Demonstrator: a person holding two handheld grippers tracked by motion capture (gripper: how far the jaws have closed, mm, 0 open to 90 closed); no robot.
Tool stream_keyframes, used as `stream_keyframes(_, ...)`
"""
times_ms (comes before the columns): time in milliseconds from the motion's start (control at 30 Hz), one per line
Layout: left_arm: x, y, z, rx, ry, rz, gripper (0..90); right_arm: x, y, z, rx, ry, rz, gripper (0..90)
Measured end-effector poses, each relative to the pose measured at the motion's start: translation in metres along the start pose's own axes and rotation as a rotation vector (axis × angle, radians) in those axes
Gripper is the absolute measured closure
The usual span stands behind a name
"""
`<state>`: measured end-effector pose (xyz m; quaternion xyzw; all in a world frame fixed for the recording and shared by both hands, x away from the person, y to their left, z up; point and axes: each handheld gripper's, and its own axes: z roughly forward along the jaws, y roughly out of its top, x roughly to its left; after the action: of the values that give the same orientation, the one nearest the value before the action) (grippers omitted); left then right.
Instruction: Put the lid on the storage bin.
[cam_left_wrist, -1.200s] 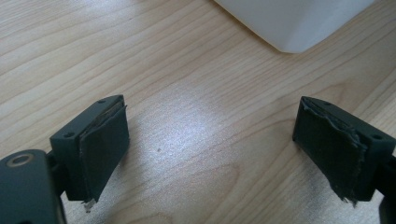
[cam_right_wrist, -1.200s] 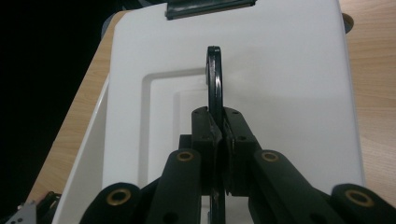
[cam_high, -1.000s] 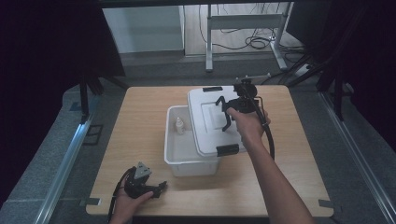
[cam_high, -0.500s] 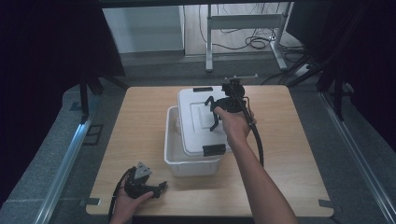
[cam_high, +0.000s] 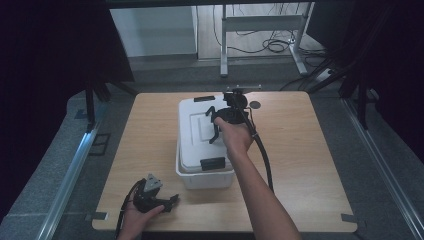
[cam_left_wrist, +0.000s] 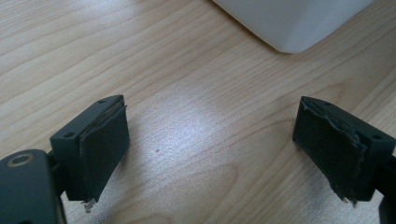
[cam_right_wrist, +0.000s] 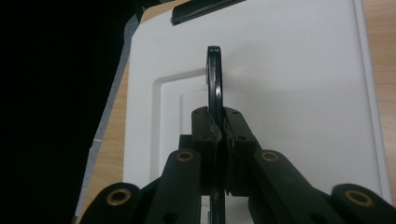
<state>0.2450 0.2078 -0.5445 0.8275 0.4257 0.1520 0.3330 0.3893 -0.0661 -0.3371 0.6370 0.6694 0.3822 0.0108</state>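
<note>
White plastic box (cam_high: 204, 176) sits mid-table on the wooden table (cam_high: 310, 165), its white lid (cam_high: 200, 132) on top, covering it. Lid has a black latch (cam_high: 212, 163) at the 6 o'clock end and another black latch (cam_high: 204, 98) at the 12 o'clock end.

Right gripper (cam_high: 216, 131) is over the lid, held by the right hand (cam_high: 234, 136), forearm coming in from 5 o'clock. Black cable (cam_high: 264, 159) trails from it toward 5 o'clock across the table. In the right gripper view the right gripper (cam_right_wrist: 220, 128) has its jaws squeezed together on a thin black handle (cam_right_wrist: 215, 79) that stands on edge above the lid (cam_right_wrist: 299, 93), with only that strip between the pads. Far latch (cam_right_wrist: 201, 10) shows at 12 o'clock in that view.

Left gripper (cam_high: 172, 200) lies on the table at 7 o'clock from the box, well apart from it, left hand (cam_high: 137, 217) on it. In the left gripper view the left gripper (cam_left_wrist: 210, 149) has its jaws spread wide, nothing between them, just bare wood (cam_left_wrist: 196, 140). A corner of the box (cam_left_wrist: 289, 23) shows at 1 o'clock, apart from the jaws.
</note>
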Motion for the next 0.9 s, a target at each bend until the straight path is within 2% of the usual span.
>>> stream_keyframes(167,0.0,0.0,0.0,0.0,-0.001,0.002,10.6,0.007,-0.002,0.002,-0.006,-0.02,0.0,85.6)
stream_keyframes(633,0.0,0.0,0.0,0.0,-0.003,0.003,10.5,0.006,-0.005,0.016,0.005,-0.065,0.035,85.6)
stream_keyframes(800,0.0,0.0,0.0,0.0,-0.003,0.003,10.5,0.01,-0.008,0.013,0.0,-0.089,0.047,85.6)
stream_keyframes(900,0.0,0.0,0.0,0.0,-0.003,0.003,10.5,0.014,-0.009,0.009,0.0,-0.076,0.05,85.7)
